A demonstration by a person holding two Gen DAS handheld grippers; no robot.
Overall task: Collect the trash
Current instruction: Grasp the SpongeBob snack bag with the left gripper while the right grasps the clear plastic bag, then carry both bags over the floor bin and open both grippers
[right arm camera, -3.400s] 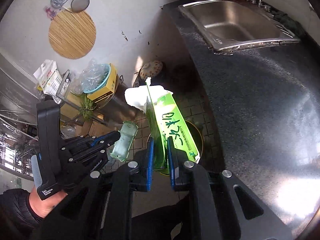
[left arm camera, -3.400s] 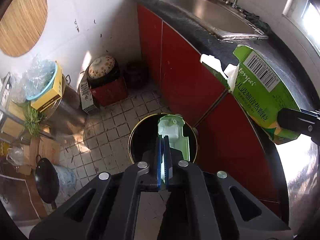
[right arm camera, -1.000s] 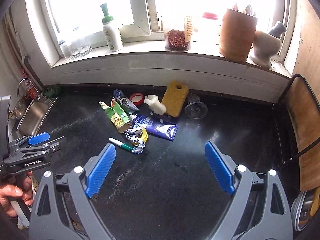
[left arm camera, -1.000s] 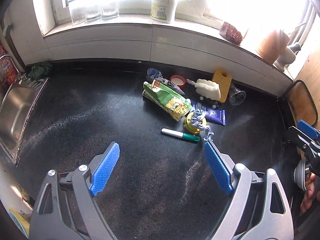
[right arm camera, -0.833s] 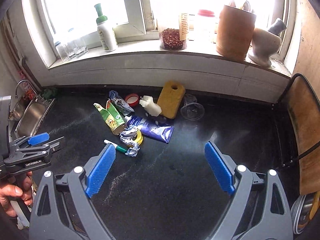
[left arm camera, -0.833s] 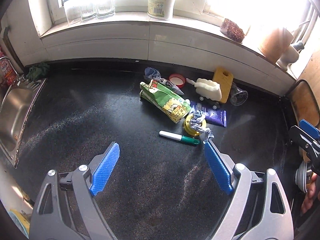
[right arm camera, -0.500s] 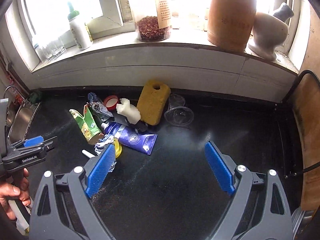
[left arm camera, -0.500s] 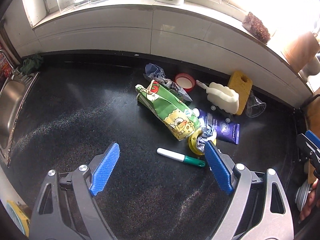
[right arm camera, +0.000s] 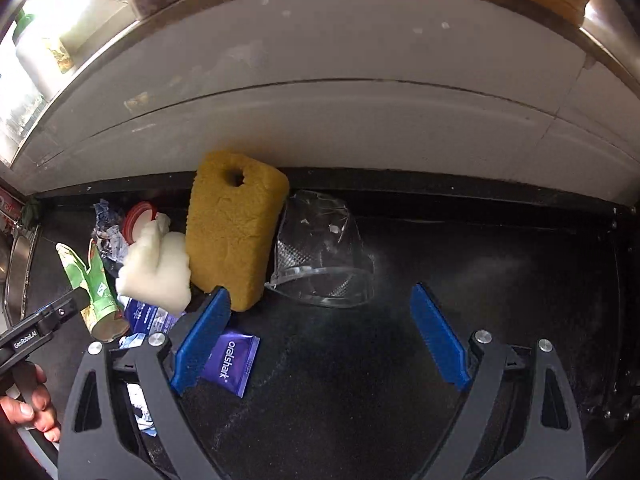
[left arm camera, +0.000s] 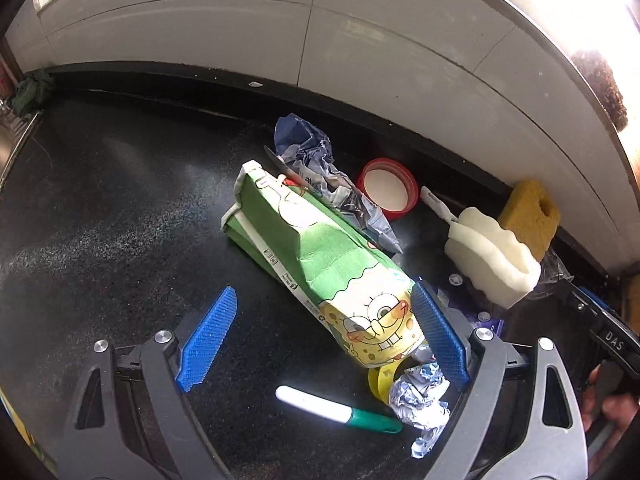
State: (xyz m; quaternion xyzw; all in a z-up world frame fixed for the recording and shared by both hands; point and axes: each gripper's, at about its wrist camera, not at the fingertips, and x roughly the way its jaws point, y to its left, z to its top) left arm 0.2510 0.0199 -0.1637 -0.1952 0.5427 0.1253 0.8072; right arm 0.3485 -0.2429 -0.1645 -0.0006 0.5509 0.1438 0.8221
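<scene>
On the black counter (left arm camera: 100,220) lies a green carton (left arm camera: 320,248) with a cartoon face. My left gripper (left arm camera: 324,300) hangs open just over its lower end, and the right pad is close beside the carton without pressing it. Near it lie a green-capped marker (left arm camera: 332,408), crumpled foil (left arm camera: 420,400) and a crumpled wrapper (left arm camera: 316,160). My right gripper (right arm camera: 320,294) is open and empty, just short of a clear plastic cup (right arm camera: 324,256) on its side. A purple sachet (right arm camera: 232,360) lies under its left finger.
A yellow sponge (right arm camera: 232,228), a white foam brush (right arm camera: 156,268) and a red lid (left arm camera: 386,190) lie by the tiled wall (left arm camera: 360,60). A yellow tape roll (left arm camera: 378,378) sits under the foil. A person's hand (right arm camera: 32,408) holds the left gripper.
Both grippers, earlier shut on cartons over a bin, now stand open and have dropped close to the counter. The left came over the green carton, the right toward the clear cup.
</scene>
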